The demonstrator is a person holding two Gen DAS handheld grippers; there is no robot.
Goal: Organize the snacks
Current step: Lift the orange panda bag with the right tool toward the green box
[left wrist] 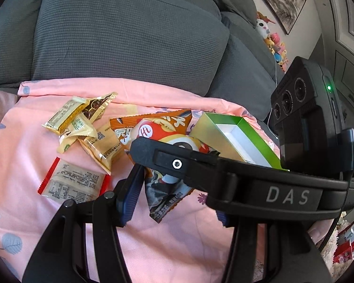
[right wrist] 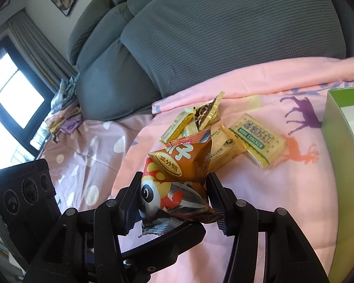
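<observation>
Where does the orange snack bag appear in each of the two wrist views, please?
Left wrist view: the orange snack bag sits centre, partly behind the right gripper.
Right wrist view: it is centre-bottom, clamped between that gripper's fingers.
Shared landmark: the green box, right of the bag in both.

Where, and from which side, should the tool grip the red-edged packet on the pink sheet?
Pinch the red-edged packet across its short width, from above: it lies flat on the pink sheet, nothing on top of it, with both long edges exposed.
</observation>
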